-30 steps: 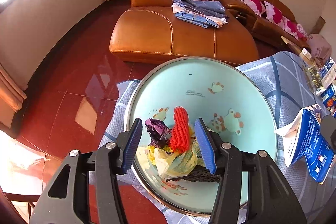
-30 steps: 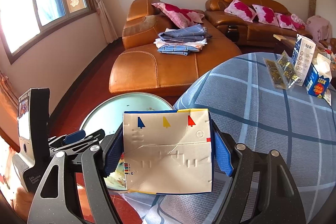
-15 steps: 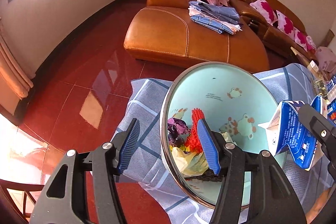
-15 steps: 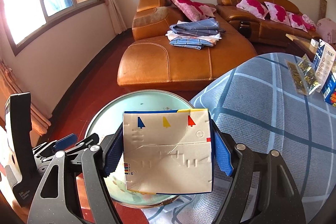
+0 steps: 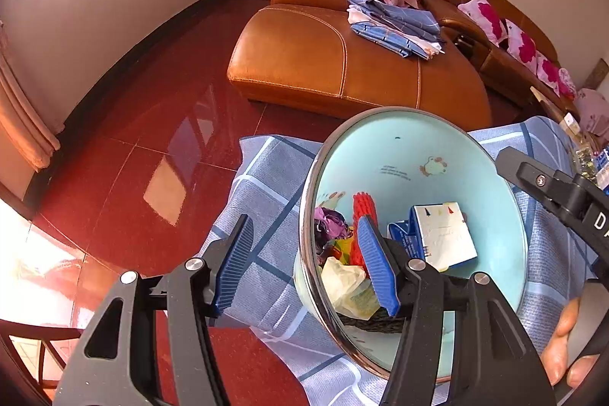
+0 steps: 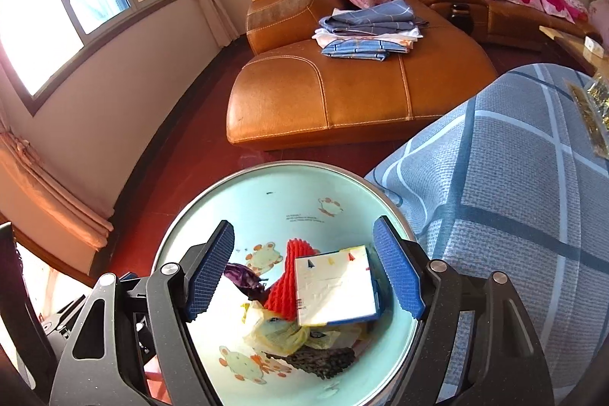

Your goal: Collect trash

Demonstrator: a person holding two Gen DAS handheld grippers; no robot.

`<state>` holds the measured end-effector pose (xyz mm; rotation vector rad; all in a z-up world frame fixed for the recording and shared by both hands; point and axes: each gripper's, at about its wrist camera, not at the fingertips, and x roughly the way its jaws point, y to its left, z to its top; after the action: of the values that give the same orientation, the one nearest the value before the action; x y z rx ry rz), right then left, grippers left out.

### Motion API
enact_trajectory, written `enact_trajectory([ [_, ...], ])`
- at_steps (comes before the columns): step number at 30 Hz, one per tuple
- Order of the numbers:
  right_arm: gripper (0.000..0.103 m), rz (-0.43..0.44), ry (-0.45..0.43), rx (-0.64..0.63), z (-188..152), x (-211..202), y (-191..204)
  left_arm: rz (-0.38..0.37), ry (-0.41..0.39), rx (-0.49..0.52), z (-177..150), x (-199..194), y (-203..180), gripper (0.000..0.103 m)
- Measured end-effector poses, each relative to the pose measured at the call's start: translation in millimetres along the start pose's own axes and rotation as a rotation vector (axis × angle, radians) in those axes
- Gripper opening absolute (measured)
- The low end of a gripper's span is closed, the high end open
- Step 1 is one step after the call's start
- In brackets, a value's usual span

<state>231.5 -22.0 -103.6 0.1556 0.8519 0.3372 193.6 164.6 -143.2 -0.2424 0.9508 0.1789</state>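
Here, my right gripper (image 6: 304, 273) hangs over the pale green basin (image 6: 274, 204), fingers spread wide with nothing touching either blue pad. The flattened carton (image 6: 335, 292), white with blue edges and three small coloured arrows, lies inside the basin in the gap between the pads, clear of both, leaning on the red foam net (image 6: 283, 288). Around it in the basin sit a purple wrapper (image 6: 243, 274), a crumpled yellowish plastic bag (image 6: 274, 330) and a dark mesh piece (image 6: 319, 360) at the near side.

My left gripper (image 5: 304, 265) straddles the basin's metal rim (image 5: 310, 276): one finger stands outside over the cloth, the other inside among the trash. The rim runs between the pads, but I cannot tell whether they press on it; they look half spread. From this side the carton (image 5: 445, 234) shows in the basin (image 5: 418, 155) beyond the inner finger, next to the red net (image 5: 363, 210) and the purple wrapper (image 5: 331, 221). The black body of my right gripper (image 5: 563, 193) enters from the edge of the view, and part of my hand (image 5: 567, 341) shows below it.

The basin rests at the edge of the worktop, on its blue checked cloth (image 6: 514, 177). Beyond lie the red tiled floor (image 5: 160, 124) and an orange leather sofa (image 6: 323, 94) with folded linen (image 6: 369, 29) on it.
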Motion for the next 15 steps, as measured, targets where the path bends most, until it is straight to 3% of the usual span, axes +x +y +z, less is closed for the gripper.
enact_trajectory([
  [8,0.075,-0.079,-0.07,-0.014,-17,-29,-7,-0.018,0.007,0.035,-5,5,-9,0.059],
  [13,0.087,-0.091,-0.08,-0.014,-26,-45,-13,0.011,-0.027,0.083,-11,-1,-23,0.07],
  [15,0.09,-0.097,-0.076,-0.02,-28,-48,-15,0.028,-0.03,0.093,-13,-3,-28,0.084],
])
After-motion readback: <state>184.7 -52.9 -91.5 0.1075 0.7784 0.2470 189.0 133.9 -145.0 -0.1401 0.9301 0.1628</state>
